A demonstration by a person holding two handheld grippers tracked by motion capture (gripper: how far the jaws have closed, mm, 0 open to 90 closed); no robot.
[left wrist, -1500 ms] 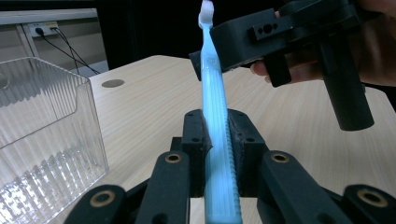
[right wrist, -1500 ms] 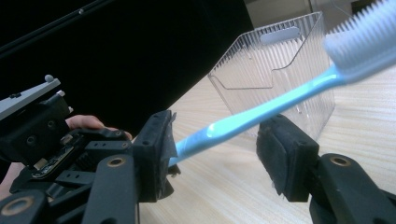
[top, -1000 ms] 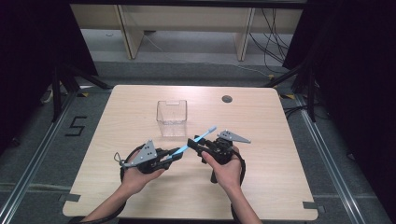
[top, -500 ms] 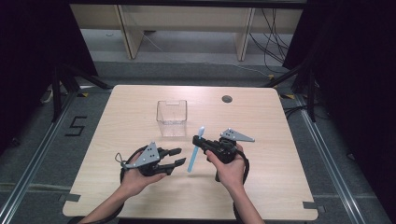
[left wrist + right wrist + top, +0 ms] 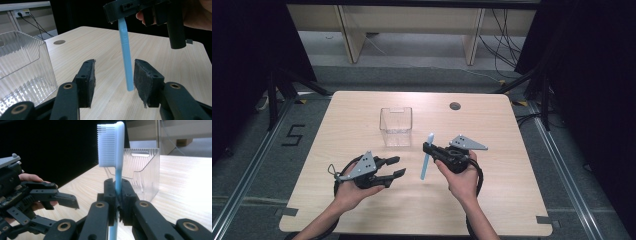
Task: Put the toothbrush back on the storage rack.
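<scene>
- Right gripper (image 5: pixel 428 148): clamped on the light-blue toothbrush (image 5: pixel 426 156), pads pressed flat against the handle just under the head; seen from its own camera as two black jaws closed on the blue shaft (image 5: pixel 117 185), white bristles facing left in that view.
- Toothbrush now upright over the table (image 5: pixel 512 200), head at the top, lower end of the handle hanging free above the wood; a second ago slanted between both grippers, with the left one gripping its lower end.
- Half a second ago: already let go by the left, already near upright in the right; since then hardly any shift in its place.
- Left gripper (image 5: pixel 393 166): jaws apart and just now opening wider, nothing pressed between the pads; a second ago shut on the handle's end.
- In the left gripper view: handle (image 5: pixel 126 56) hanging down in the gap between the two black jaws, close to the right-hand pad; contact with that pad not possible to judge, left-hand pad well clear.
- Left gripper now a short way to the left of the toothbrush in the high view, apart from it, resting low over the table in the person's left hand (image 5: pixel 352 187).
- Clear plastic box (image 5: pixel 396 126) standing on the table beyond both grippers, just behind and left of the toothbrush, same spot as in both earlier pictures.
- Both hands in nearly the same places as half a second ago.
</scene>
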